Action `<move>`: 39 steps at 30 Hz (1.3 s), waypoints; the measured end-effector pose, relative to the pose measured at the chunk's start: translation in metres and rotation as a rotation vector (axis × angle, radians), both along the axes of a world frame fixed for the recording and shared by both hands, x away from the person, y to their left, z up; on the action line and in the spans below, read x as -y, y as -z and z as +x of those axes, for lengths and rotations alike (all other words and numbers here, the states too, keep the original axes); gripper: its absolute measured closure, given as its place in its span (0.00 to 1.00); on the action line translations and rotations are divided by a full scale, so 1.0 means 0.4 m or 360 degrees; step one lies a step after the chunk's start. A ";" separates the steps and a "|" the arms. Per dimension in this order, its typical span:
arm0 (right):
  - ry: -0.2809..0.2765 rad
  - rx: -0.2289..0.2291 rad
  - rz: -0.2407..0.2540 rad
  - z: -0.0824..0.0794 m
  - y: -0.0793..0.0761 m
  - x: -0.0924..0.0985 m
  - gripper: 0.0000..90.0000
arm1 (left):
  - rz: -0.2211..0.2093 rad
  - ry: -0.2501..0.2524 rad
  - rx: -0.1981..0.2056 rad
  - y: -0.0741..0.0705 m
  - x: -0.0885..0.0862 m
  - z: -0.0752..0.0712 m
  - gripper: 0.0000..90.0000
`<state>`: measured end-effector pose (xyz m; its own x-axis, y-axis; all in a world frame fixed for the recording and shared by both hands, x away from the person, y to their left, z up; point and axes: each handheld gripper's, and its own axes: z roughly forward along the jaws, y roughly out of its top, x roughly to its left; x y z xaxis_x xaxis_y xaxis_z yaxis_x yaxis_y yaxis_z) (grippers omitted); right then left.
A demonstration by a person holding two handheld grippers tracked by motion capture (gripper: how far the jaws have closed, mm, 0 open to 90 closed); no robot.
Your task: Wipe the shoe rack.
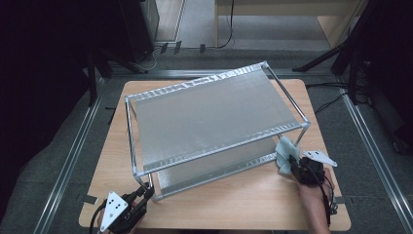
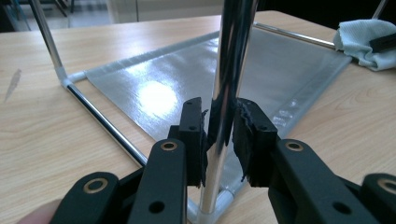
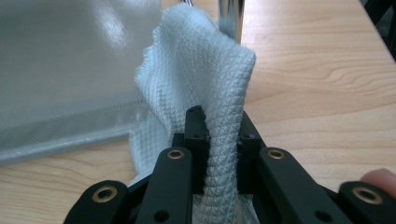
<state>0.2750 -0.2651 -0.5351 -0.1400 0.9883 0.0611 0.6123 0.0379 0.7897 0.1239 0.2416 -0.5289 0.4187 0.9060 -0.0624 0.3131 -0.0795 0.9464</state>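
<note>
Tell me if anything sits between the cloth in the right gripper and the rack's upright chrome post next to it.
Nothing visible does. The pale blue waffle-weave cloth, clamped in the right gripper, rises directly in front of the chrome post at the metal rack's near right corner, with no object between them.

Light wooden table with rounded corners (image 1: 234,204), pale grain top, sits on a grey floor between two metal floor rails. On it stands a two-tier rack of chrome tubes with grey woven fabric shelves (image 1: 214,114), set at an angle, covering most of the top; bare wood is left along the near edge and both sides. In the left gripper view the rack's lower grey fabric shelf (image 2: 196,88) lies just above the wood, stretched between chrome bottom rails, with white plastic corner joints resting on the tabletop. A pale blue waffle-weave cloth (image 1: 286,153) is at the rack's near right corner post, its lower folds seeming to touch the wood.
</note>
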 end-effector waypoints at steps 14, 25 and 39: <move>0.0012 0.0456 0.0100 -0.066 -0.174 -0.017 0.89 | 0.0057 0.0011 0.0026 -0.001 0.007 -0.003 0.90; -0.0012 -0.0058 0.0164 -0.002 0.017 0.074 0.89 | 0.0059 -0.0001 0.0025 -0.002 0.008 -0.003 0.90; -0.0080 0.0700 0.0072 -0.123 -0.305 0.030 0.90 | 0.0057 -0.0011 0.0020 -0.003 0.010 0.000 0.90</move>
<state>0.2259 -0.2770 -0.4132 -0.2099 0.9773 0.0277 0.2157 0.0186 0.9763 0.1239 0.2377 -0.5276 0.4129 0.9105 -0.0245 0.3017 -0.1113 0.9469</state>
